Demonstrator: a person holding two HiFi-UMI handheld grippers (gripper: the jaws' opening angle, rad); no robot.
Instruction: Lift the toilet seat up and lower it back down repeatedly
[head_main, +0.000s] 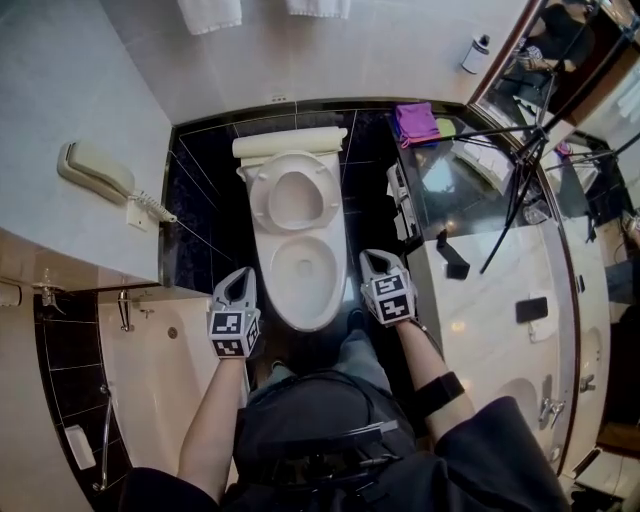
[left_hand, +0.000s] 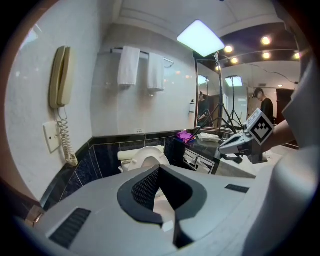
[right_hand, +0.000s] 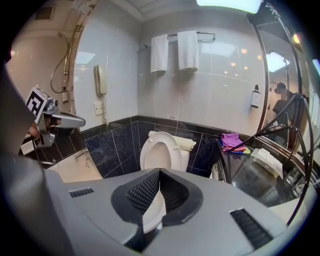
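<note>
The white toilet seat (head_main: 262, 195) stands raised, leaning back against the tank (head_main: 290, 143), and the bowl's rim (head_main: 272, 290) is uncovered. My left gripper (head_main: 240, 275) hangs just left of the bowl's front, shut with nothing in it. My right gripper (head_main: 374, 258) hangs just right of the bowl, also shut and empty. Neither touches the toilet. The raised seat (left_hand: 145, 156) shows beyond the closed tips of my left gripper (left_hand: 158, 168) in the left gripper view. In the right gripper view the seat (right_hand: 146, 155) rises above the closed tips of my right gripper (right_hand: 160, 171).
A wall phone (head_main: 95, 168) with a coiled cord hangs at the left above the bathtub (head_main: 150, 370). At the right is a vanity counter (head_main: 490, 300) with a purple cloth (head_main: 415, 122) and a tripod (head_main: 520, 170). Towels (right_hand: 172, 50) hang above the tank.
</note>
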